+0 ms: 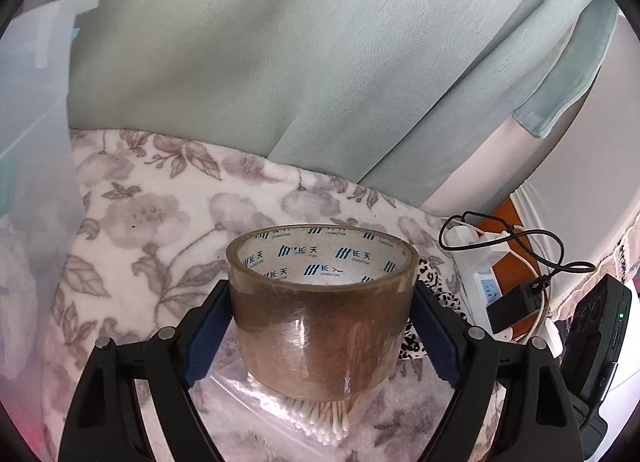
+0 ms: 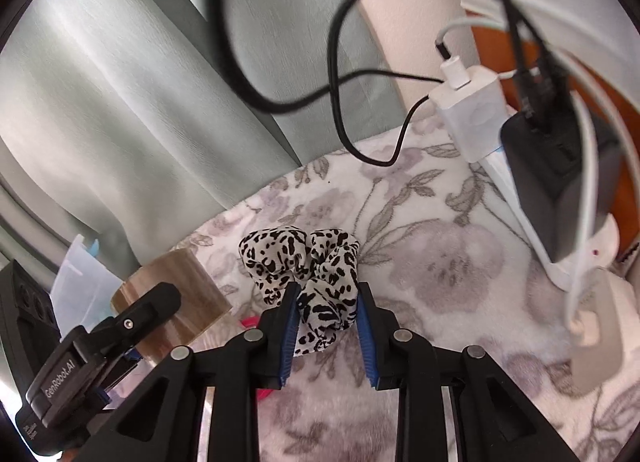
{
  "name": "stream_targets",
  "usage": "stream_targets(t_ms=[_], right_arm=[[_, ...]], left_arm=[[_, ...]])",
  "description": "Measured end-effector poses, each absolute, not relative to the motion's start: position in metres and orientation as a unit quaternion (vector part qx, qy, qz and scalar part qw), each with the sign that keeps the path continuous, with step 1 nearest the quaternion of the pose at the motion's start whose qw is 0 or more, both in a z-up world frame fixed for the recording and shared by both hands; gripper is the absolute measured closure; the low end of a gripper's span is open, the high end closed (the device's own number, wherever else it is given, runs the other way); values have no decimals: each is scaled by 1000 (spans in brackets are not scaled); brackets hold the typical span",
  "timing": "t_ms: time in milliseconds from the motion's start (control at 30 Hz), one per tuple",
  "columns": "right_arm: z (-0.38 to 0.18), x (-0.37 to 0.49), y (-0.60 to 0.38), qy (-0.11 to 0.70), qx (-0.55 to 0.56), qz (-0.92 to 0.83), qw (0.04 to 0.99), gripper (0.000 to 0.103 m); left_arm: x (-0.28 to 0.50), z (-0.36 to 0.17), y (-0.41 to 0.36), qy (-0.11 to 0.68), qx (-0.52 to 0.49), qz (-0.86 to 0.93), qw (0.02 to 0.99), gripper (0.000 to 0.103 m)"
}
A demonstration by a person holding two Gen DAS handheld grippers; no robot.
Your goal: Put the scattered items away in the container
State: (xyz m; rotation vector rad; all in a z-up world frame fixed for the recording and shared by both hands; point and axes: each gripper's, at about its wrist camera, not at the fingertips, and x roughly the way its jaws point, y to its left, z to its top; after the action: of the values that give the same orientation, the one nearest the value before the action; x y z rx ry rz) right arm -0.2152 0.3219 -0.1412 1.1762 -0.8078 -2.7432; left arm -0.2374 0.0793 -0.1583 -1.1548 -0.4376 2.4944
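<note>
A brown roll of packing tape (image 1: pixel 320 322) is clamped between the blue pads of my left gripper (image 1: pixel 322 286), held just above a clear bag of cotton swabs (image 1: pixel 320 418) on the floral blanket (image 1: pixel 152 222). In the right wrist view, my right gripper (image 2: pixel 328 290) is shut on a leopard-print scrunchie (image 2: pixel 296 250), bunched between its pads over the blanket. The same scrunchie (image 1: pixel 430 274) peeks out right of the roll. The tape roll (image 2: pixel 176 282) and the left gripper's body show at the lower left. A translucent plastic container (image 1: pixel 36 102) stands at the far left.
A white power strip (image 2: pixel 520 198) with a white charger (image 2: pixel 472 110), a black adapter (image 2: pixel 560 182) and looping black cables (image 2: pixel 340 102) lies along the blanket's right edge. Pale green curtains (image 1: pixel 280 62) hang behind. A small pink item (image 2: pixel 250 322) lies beside the right gripper.
</note>
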Motion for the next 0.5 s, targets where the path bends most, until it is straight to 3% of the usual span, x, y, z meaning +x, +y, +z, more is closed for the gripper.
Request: stream_targets(t_ms=[500], right_arm=[[-85, -155, 312, -267, 356, -895, 39, 75]], left_arm=[[-172, -103, 54, -169, -369, 897, 176, 16]])
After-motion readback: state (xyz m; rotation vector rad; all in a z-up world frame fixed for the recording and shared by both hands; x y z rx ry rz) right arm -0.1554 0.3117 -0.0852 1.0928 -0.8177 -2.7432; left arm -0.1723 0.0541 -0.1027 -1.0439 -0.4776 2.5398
